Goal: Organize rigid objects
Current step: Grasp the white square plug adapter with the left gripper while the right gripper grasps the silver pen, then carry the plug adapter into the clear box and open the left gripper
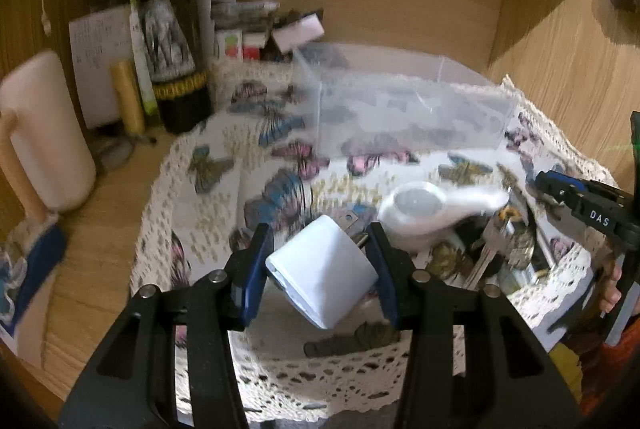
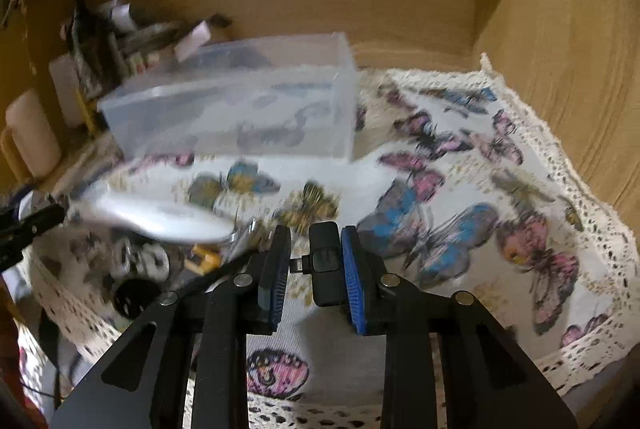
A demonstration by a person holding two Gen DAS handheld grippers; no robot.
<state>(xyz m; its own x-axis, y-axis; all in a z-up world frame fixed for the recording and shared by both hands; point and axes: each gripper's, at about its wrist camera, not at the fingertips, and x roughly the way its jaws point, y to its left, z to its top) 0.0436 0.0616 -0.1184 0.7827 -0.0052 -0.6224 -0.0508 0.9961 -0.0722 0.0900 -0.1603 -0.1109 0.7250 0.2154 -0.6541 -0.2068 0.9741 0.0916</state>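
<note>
My left gripper (image 1: 318, 253) is shut on a white plug adapter (image 1: 322, 271) and holds it above the butterfly cloth (image 1: 240, 189). My right gripper (image 2: 316, 261) holds a small black device (image 2: 326, 263) against its right pad; a gap shows at the left pad. A clear plastic box (image 1: 400, 109) stands at the back of the cloth; it also shows in the right wrist view (image 2: 240, 109). A white scoop-shaped object (image 1: 424, 209) lies on a pile with keys (image 1: 492, 249). The right gripper shows at the right edge of the left wrist view (image 1: 580, 209).
A dark wine bottle (image 1: 172, 29), a pale mug (image 1: 44, 133), a yellow roll (image 1: 128, 97) and papers stand at the back left. Wooden walls (image 2: 560, 49) close in the desk on the right and back.
</note>
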